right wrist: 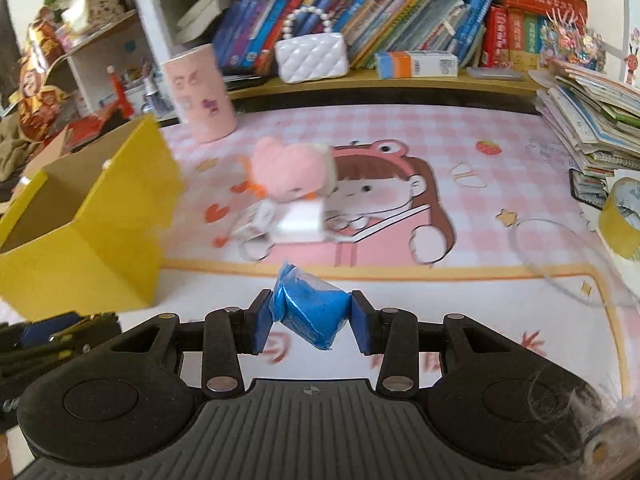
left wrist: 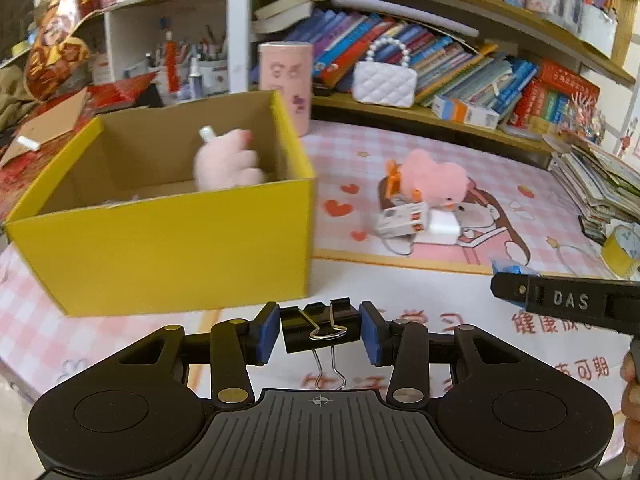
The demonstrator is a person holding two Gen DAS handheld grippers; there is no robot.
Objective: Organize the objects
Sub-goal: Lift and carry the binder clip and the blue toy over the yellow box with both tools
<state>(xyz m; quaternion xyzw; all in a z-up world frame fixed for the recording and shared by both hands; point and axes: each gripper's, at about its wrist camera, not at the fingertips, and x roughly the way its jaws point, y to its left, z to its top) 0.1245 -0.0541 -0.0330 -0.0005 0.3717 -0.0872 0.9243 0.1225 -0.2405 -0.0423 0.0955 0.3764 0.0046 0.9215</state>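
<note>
Left fingers: my left gripper [left wrist: 320, 330] is clamped on a black binder clip [left wrist: 320, 328], its wire handles hanging down toward me; the blue pads [left wrist: 269, 330] press on both of its ends.
Right fingers: my right gripper [right wrist: 311, 320] is closed tight on a small blue packet [right wrist: 310, 308], which sits tilted between the pads [right wrist: 261, 326] and is squeezed in at both sides.
Yellow box [left wrist: 160, 256]: open-topped cardboard, standing on the table [left wrist: 440, 288] to the left of both grippers; a pale pink plush [left wrist: 228, 164] lies inside against the far wall, with a small white piece beside it that I cannot make out.
Still on the table: a pink fluffy toy [left wrist: 434, 176] with an orange bit at its side, touching a small white and red carton [left wrist: 404, 220] and a white block [left wrist: 442, 226], all huddled together on the cartoon mat, well apart from the box.
Behind the box: a tall pink canister [left wrist: 286, 80], upright.
Shelf: a white quilted handbag [left wrist: 384, 82] with a bead handle, in front of leaning books [left wrist: 460, 60].
Far right: a roll of yellow tape [left wrist: 622, 250] near a stack of papers.
</note>
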